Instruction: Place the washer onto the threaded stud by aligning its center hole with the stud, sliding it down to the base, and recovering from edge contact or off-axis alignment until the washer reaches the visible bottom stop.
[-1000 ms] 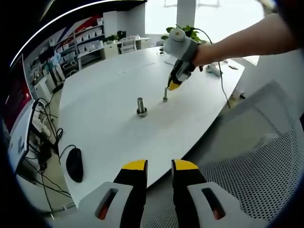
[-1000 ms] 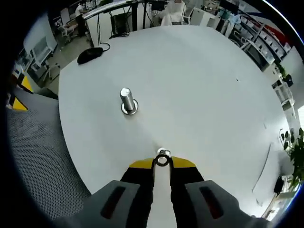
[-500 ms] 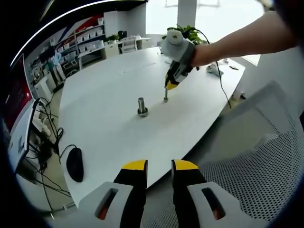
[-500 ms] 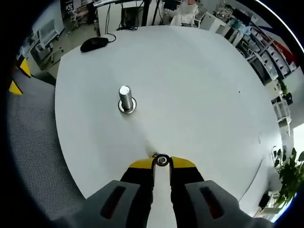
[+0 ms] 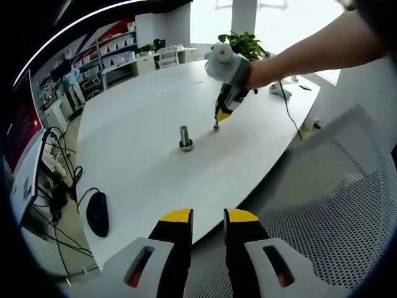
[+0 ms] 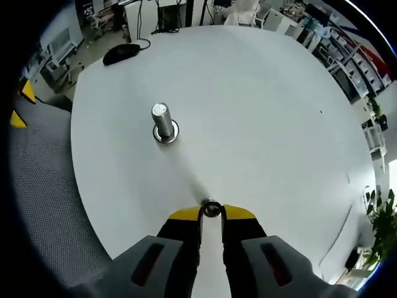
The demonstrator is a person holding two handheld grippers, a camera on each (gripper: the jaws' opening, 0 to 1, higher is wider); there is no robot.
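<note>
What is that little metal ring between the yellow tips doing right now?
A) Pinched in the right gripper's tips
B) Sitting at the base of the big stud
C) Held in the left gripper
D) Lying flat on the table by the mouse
A: the washer sits clamped in the right gripper, apart from the big stud.

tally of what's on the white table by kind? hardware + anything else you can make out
Threaded studs: 2, a thick one and a thin one below the right gripper
Washers: 1, in the right gripper's jaws
Computer mice: 1
Total: 4
</note>
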